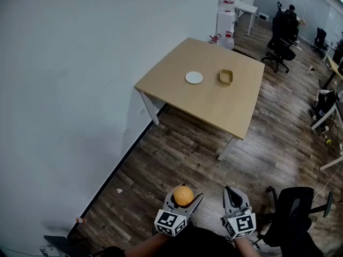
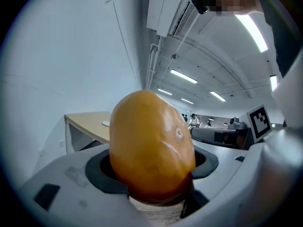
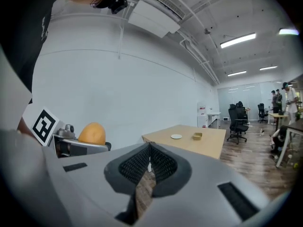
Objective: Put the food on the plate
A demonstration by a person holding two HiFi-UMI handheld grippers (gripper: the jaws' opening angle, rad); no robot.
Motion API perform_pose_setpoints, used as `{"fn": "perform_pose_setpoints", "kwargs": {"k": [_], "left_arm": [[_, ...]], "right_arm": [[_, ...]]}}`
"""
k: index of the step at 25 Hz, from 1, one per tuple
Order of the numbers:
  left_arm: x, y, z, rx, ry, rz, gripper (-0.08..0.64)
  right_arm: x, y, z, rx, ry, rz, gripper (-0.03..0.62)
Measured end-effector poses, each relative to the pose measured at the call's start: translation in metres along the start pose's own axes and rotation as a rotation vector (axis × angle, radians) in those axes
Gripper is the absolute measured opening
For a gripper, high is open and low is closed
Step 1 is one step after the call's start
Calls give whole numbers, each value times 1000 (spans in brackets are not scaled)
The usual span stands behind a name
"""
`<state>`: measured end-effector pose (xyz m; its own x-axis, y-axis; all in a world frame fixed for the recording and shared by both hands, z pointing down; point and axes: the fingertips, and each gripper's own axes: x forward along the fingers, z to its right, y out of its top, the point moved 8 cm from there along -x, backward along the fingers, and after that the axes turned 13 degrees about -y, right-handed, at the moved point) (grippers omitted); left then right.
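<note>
While the person stands well back from the table (image 1: 214,108), the left tool (image 1: 184,197) is clamped on the orange-yellow food (image 2: 151,148), which sits upright between its jaws. Far ahead, the white plate (image 1: 194,77) lies on the table, with a tan dish (image 1: 226,76) near its right. The right tool (image 3: 149,162) is closed on nothing. I'd call this the carrying step. Next, the food needs walking over and lowering onto the plate.
</note>
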<state>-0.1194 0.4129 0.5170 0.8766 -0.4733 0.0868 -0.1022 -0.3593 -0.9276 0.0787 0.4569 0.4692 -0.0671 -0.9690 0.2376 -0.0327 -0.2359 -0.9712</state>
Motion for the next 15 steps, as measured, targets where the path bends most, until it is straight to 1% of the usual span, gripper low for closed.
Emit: {"fn": "perform_pose_setpoints", "kwargs": {"k": [2,4,9,11,15], "left_arm": [[12,5,-22,-13,-10,-29,328],[24,14,-44,-30,-17,-30,328],[46,40,-94,-43,-17,-4,328],[55,51,-111,-41,-23,5,328],[71,64,-143,-23,-61,-5,328]], "right_arm": [[25,9,5,-10,-43,-19,60],[46,16,11,-20,-99,-38,60],[92,30,16,-12,-136,-54,60],[112,38,18,-14,-161,-38,60],[142,51,14,-9,-250,9,60]]}}
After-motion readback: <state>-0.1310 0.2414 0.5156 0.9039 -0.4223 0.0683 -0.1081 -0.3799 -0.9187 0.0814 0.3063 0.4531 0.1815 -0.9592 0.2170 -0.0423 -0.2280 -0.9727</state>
